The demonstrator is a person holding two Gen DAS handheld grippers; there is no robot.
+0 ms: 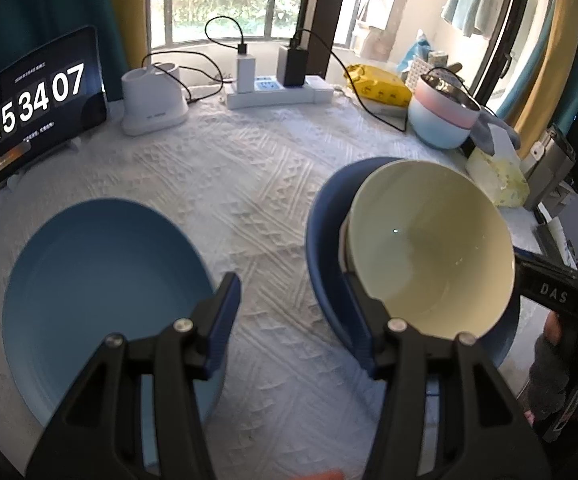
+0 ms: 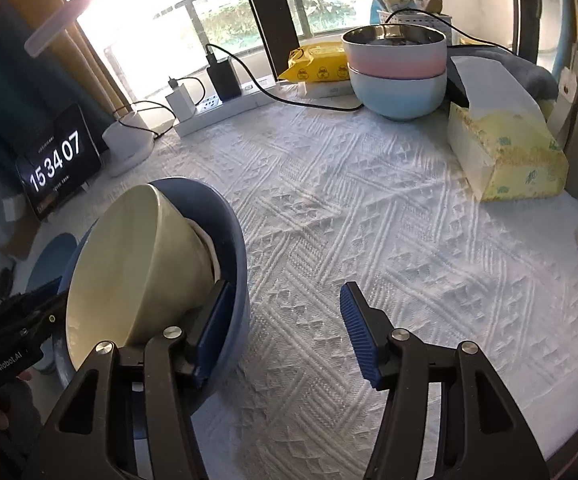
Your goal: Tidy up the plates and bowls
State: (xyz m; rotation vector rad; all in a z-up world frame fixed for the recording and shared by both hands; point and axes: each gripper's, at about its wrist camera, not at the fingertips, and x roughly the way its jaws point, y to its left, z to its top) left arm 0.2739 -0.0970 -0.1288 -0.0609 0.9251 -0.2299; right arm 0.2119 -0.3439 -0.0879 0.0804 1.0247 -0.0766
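Left to right across the desk (image 1: 257, 168): a light-blue plate (image 1: 101, 288) lies flat at the left, under the left gripper (image 1: 293, 320). That gripper's fingers (image 1: 225, 316) stand apart around nothing, one over the plate and one beside the dark-blue bowl (image 1: 325, 248). The cream bowl (image 1: 433, 248) sits tilted inside the dark-blue bowl, its mouth turned toward the person and its base against the dark-blue bowl's far wall – apparently half-nested, not yet seated. The right gripper (image 2: 285, 328) also has its fingers apart; the left one lies against the dark-blue bowl's rim – whether it presses there cannot be told. Two stacked bowls (image 2: 397, 76), pink on pale blue, stand at the far right.
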